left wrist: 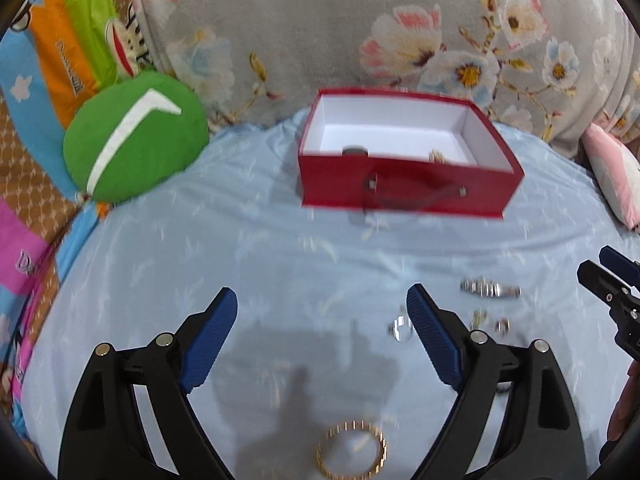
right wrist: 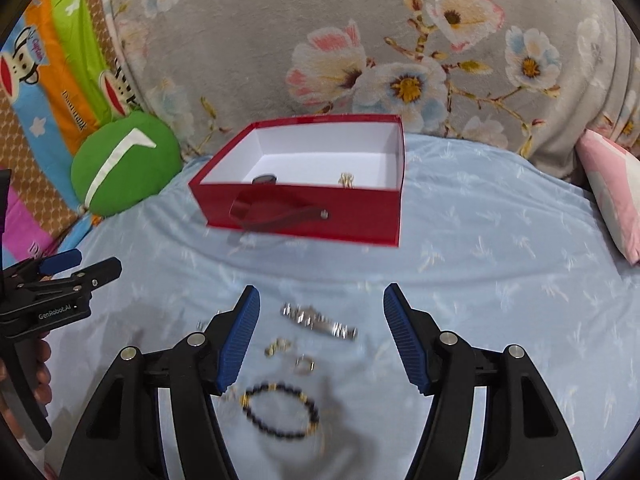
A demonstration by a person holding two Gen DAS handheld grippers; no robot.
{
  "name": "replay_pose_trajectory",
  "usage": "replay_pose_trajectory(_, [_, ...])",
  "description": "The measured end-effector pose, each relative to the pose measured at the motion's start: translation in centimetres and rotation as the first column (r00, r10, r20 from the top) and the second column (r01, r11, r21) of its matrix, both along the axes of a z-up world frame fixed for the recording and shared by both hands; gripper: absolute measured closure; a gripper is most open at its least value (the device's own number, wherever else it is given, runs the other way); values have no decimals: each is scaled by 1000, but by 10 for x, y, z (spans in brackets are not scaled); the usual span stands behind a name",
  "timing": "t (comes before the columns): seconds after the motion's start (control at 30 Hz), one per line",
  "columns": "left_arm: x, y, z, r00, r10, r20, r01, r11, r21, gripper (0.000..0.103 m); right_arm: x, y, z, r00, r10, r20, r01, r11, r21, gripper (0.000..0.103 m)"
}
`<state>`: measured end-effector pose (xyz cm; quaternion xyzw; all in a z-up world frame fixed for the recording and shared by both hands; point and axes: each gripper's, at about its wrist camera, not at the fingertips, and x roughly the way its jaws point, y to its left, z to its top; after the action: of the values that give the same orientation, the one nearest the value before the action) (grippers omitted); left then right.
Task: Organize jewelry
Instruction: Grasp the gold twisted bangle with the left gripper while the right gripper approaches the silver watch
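A red box (left wrist: pixel 404 184) with a white inside stands open on the light blue bedsheet; it also shows in the right wrist view (right wrist: pixel 304 216). It holds a dark round item (right wrist: pixel 264 179) and a gold piece (right wrist: pixel 346 180). My left gripper (left wrist: pixel 322 316) is open and empty, above a gold bangle (left wrist: pixel 352 450). My right gripper (right wrist: pixel 322 318) is open and empty over a silver bracelet (right wrist: pixel 320 322), small rings (right wrist: pixel 304 364) and a dark beaded bracelet (right wrist: pixel 280 410). The silver bracelet (left wrist: pixel 490 289) and a ring (left wrist: pixel 400 328) lie right of my left gripper.
A green round cushion (left wrist: pixel 134 136) sits at the left of the box. A grey floral blanket (left wrist: pixel 360 20) rises behind it. A pink pillow (right wrist: pixel 612 192) lies at the right. Colourful cartoon bedding (left wrist: pixel 40 80) is at the far left.
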<state>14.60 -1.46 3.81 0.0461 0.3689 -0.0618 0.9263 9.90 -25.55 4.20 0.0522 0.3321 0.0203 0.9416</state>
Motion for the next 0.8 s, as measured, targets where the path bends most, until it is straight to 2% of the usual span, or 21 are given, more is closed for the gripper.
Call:
replay_pose_trajectory(0.1, [-20, 7, -22, 997, 0, -75, -2, 1000, -30, 18, -23, 6, -11, 1000, 4, -12, -4, 1000, -3, 40])
replay_pose_trajectory(0.2, [-37, 10, -43, 992, 5, -127, -8, 1000, -22, 18, -41, 11, -19, 1000, -2, -23, 2, 1000, -6, 40])
replay_pose_trajectory(0.33, [-54, 9, -63, 987, 13, -159, -11, 1000, 12, 17, -53, 11, -30, 998, -7, -55, 8, 1000, 24, 40])
replay_pose_trajectory(0.43, [-58, 10, -76, 980, 21, -196, -22, 1000, -5, 17, -59, 12, -37, 997, -12, -77, 15, 999, 35, 40])
replay_pose_trajectory(0.63, [-64, 5, -93, 978, 25, -209, -27, 1000, -7, 17, -66, 13, -47, 994, -21, -105, 25, 999, 44, 40])
replay_pose_trajectory(0.7, [-65, 3, -96, 977, 27, -210, -29, 1000, -9, 19, -65, 12, -47, 994, -24, -110, 29, 998, 47, 40])
replay_pose_trajectory(0.8, [-67, 1, -99, 978, 29, -206, -31, 999, -7, 32, -65, 11, -48, 993, -30, -116, 36, 998, 49, 40])
